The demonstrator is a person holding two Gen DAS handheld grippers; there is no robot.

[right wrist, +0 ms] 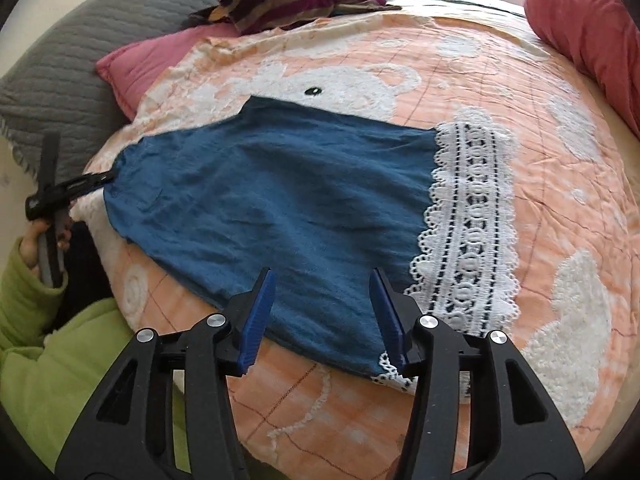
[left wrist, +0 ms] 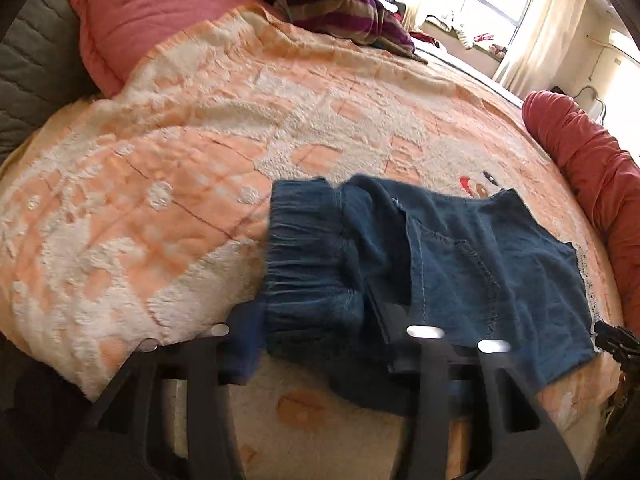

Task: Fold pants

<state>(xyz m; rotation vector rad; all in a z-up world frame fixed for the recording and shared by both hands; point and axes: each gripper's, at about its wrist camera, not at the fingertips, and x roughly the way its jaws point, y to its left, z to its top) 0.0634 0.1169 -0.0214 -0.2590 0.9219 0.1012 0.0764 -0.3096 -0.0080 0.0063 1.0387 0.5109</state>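
Blue denim pants (right wrist: 280,200) with a white lace hem (right wrist: 468,224) lie flat on the peach bedspread. In the left wrist view the pants (left wrist: 440,264) show their gathered waistband (left wrist: 308,256) and a back pocket. My right gripper (right wrist: 320,320) is open, its blue pads (right wrist: 258,320) just above the pants' near edge by the lace. My left gripper (left wrist: 316,356) is blurred at the waistband end, its jaws apart with cloth between them. It also shows in the right wrist view (right wrist: 96,178), its tip touching the pants' waist corner.
A peach and white bedspread (right wrist: 520,80) covers the bed. A pink pillow (left wrist: 132,24), a striped purple cushion (left wrist: 332,0) and a grey quilted headboard (right wrist: 60,72) lie at the far side. A red bolster (left wrist: 592,176) lies along the right edge. A green sleeve (right wrist: 48,360) is at lower left.
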